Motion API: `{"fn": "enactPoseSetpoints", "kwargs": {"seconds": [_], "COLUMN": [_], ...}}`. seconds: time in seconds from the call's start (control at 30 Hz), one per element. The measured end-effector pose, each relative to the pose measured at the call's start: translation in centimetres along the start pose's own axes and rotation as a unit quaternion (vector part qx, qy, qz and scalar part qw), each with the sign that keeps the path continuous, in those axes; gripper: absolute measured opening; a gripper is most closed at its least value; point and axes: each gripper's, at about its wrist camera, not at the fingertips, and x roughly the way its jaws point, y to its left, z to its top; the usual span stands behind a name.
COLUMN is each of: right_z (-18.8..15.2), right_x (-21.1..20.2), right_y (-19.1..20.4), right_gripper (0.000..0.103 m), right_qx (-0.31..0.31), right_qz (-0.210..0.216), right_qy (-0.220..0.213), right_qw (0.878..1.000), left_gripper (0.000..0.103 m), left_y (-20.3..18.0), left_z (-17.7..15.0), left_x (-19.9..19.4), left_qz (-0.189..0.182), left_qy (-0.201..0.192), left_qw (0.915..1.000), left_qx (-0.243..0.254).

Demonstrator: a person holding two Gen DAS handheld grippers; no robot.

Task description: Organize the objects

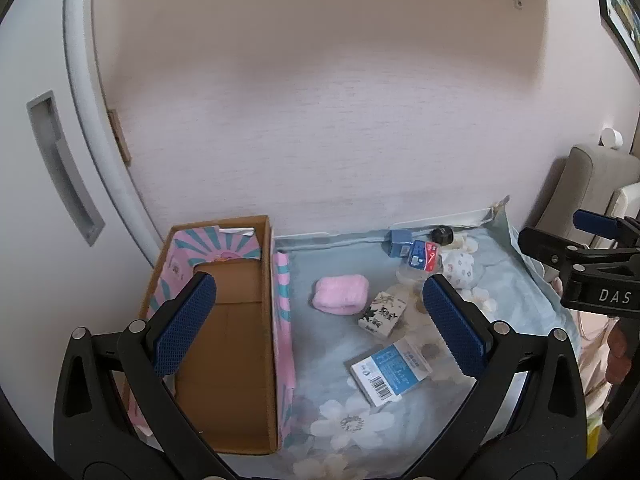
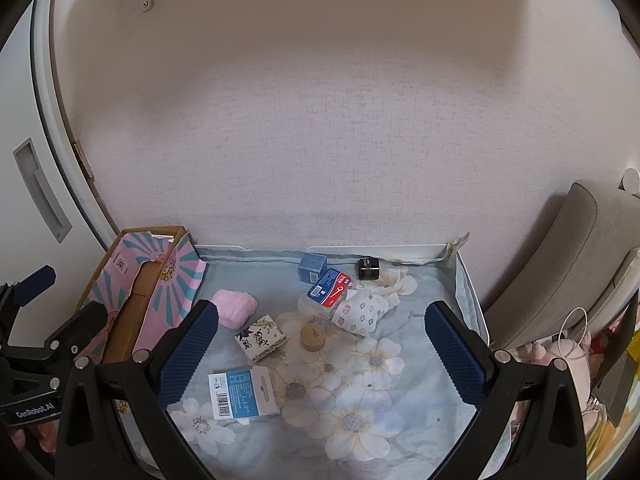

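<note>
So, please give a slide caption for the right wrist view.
Open right gripper above floral cloth strewn with small items, cardboard box alongside.

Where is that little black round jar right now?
The small black round jar sits at the far edge of the floral cloth, close to the wall, just right of the blue cube-shaped box. In the left wrist view it appears far right.

An open pink-patterned cardboard box [image 1: 224, 340] lies left of a folded pink cloth [image 1: 340, 294], a floral-printed small carton [image 1: 383, 314] and a blue-and-white barcoded packet [image 1: 390, 372] on the flowered bedsheet [image 2: 360, 420].
</note>
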Motion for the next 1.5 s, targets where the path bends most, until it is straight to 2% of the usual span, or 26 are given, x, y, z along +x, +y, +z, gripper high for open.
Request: {"fn": "enactPoseSetpoints", "kwargs": {"seconds": [1.5], "right_z": [-0.1], "right_x": [-1.9], "right_y": [0.5], "right_gripper": [0.103], "right_qx": [-0.005], "right_qz": [0.0], "right_qy": [-0.02], "right_qw": [1.0], "left_gripper": [0.103], "left_y": [0.3], "left_z": [-0.2], "left_x": [-1.1], "left_qz": [-0.023], "left_qy": [0.0], "left_qw": [0.9997], "left_qx": [-0.001]}}
